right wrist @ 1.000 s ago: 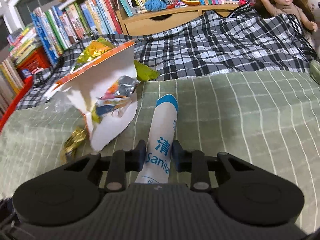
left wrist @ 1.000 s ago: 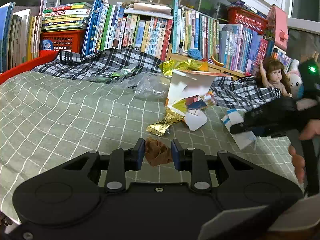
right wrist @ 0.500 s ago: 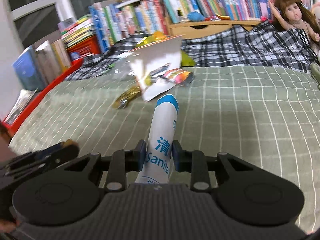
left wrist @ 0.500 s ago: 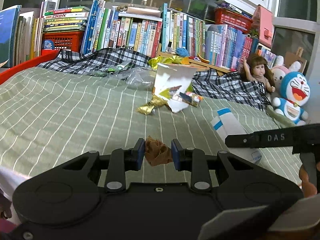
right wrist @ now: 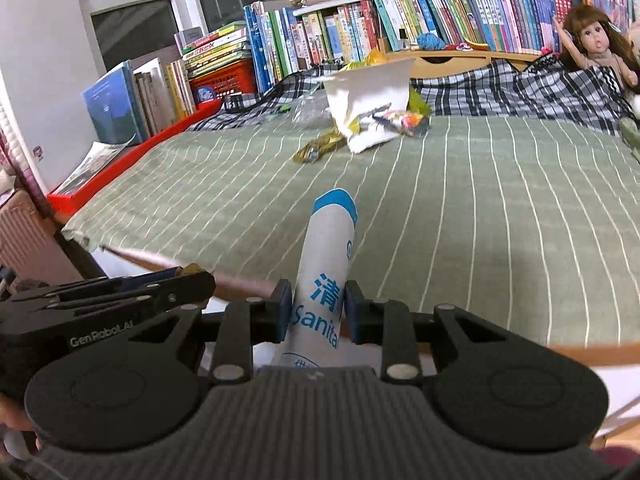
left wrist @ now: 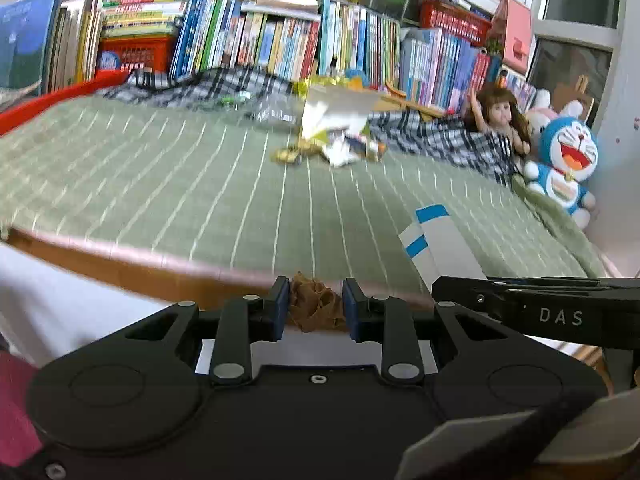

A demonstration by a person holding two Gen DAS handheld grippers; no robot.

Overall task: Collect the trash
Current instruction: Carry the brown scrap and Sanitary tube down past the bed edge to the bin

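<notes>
My left gripper (left wrist: 314,307) is shut on a crumpled brown paper wad (left wrist: 314,306), held over the near edge of the green striped bed (left wrist: 200,184). My right gripper (right wrist: 314,307) is shut on a white sanitary wipe packet with blue ends (right wrist: 328,264); the same packet (left wrist: 444,240) shows at the right in the left wrist view. More trash lies far back on the bed: a torn white paper bag (right wrist: 372,88) with colourful wrappers (right wrist: 400,120) and a gold foil wrapper (right wrist: 316,150). The left gripper (right wrist: 120,292) appears at the lower left of the right wrist view.
A row of books (left wrist: 280,44) and red baskets (left wrist: 136,54) line the far side. A plaid blanket (right wrist: 520,92), a doll (left wrist: 500,116) and a blue plush toy (left wrist: 564,164) sit at the right. The bed's wooden front edge (left wrist: 140,264) is just below the grippers; a red rail (right wrist: 132,160) borders the left.
Both grippers have drawn back from the trash pile toward the bed's near edge, each still holding its item. The pile looks smaller and farther away, and the bed's front edge has come into view.
</notes>
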